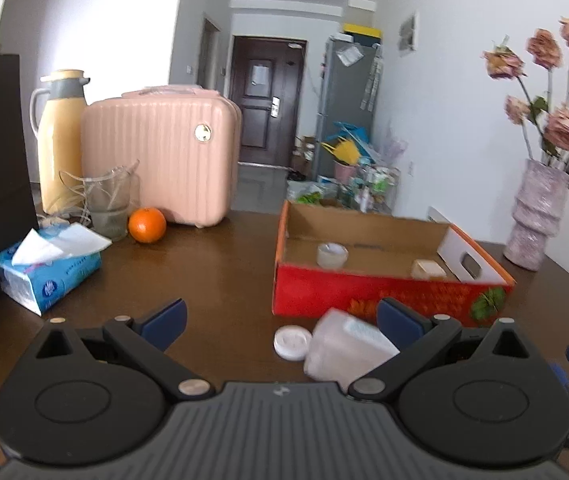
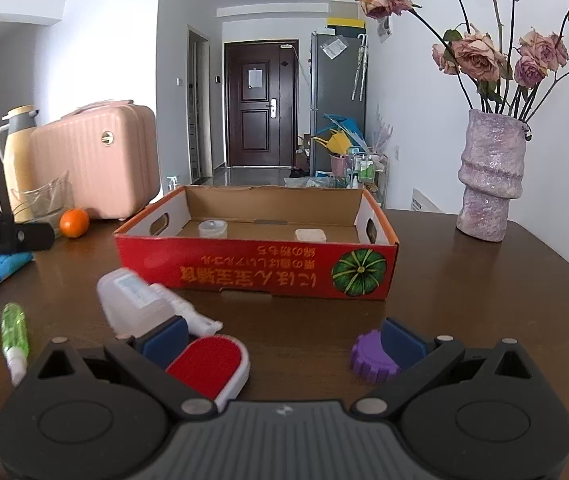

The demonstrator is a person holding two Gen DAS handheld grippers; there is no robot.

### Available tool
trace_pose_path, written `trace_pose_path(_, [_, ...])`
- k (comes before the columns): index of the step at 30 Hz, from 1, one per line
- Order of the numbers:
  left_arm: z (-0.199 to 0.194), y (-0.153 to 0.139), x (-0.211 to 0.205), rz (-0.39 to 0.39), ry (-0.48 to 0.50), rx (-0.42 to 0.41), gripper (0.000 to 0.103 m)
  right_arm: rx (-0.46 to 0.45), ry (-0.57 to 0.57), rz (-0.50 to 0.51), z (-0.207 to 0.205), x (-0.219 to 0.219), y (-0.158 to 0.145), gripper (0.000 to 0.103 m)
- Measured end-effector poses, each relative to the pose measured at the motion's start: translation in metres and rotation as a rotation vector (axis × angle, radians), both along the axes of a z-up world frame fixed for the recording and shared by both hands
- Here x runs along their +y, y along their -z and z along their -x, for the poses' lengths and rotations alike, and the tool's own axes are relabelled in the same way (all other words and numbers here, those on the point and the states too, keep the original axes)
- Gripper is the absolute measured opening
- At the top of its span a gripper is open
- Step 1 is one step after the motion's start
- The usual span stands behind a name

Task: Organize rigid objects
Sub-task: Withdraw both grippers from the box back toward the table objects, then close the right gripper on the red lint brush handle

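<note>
Both grippers, left (image 1: 280, 320) and right (image 2: 282, 338), hung wide with nothing held. Clear bottle (image 1: 344, 350) lay on its side by the left's right finger, red box (image 1: 384, 292) just beyond. Closing off-centre would probably've rolled it into the white cap (image 1: 291, 342).

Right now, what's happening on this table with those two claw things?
Someone is tidying small hard items into the red cardboard box. Both claws are open and hold nothing. The left claw is near a clear plastic bottle lying on its side and a white cap. The right claw hovers by a red brush and a purple gear. Two small items already lie in the box; a green tube is still out.
</note>
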State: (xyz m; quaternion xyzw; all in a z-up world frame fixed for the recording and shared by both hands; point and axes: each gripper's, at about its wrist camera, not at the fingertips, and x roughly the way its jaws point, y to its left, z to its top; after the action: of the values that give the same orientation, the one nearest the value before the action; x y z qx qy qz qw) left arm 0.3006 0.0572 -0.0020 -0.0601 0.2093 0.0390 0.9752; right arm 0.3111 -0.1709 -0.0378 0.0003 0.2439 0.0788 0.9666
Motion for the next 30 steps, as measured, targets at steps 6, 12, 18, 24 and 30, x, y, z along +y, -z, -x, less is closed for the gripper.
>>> trace_pose_path(6, [0.026, 0.016, 0.013, -0.021, 0.018, 0.023, 0.103, 0.016, -0.017, 0.003, 0.025, 0.006, 0.01, 0.103])
trace_pose_path(12, [0.041, 0.034, 0.026, -0.029, 0.031, 0.074, 0.103, 0.061, -0.049, 0.044, 0.039, 0.023, 0.025, 0.103])
trace_pose_path(18, [0.045, 0.038, 0.033, -0.008, 0.025, 0.079, 0.103, 0.091, -0.081, 0.062, 0.044, 0.046, 0.031, 0.103])
trace_pose_path(24, [0.045, 0.037, 0.035, -0.002, 0.025, 0.081, 0.103, 0.132, -0.101, 0.105, 0.036, 0.068, 0.039, 0.101])
trace_pose_path(30, [0.046, 0.037, 0.036, 0.005, 0.016, 0.08, 0.103, 0.151, -0.085, 0.139, 0.022, 0.083, 0.044, 0.096])
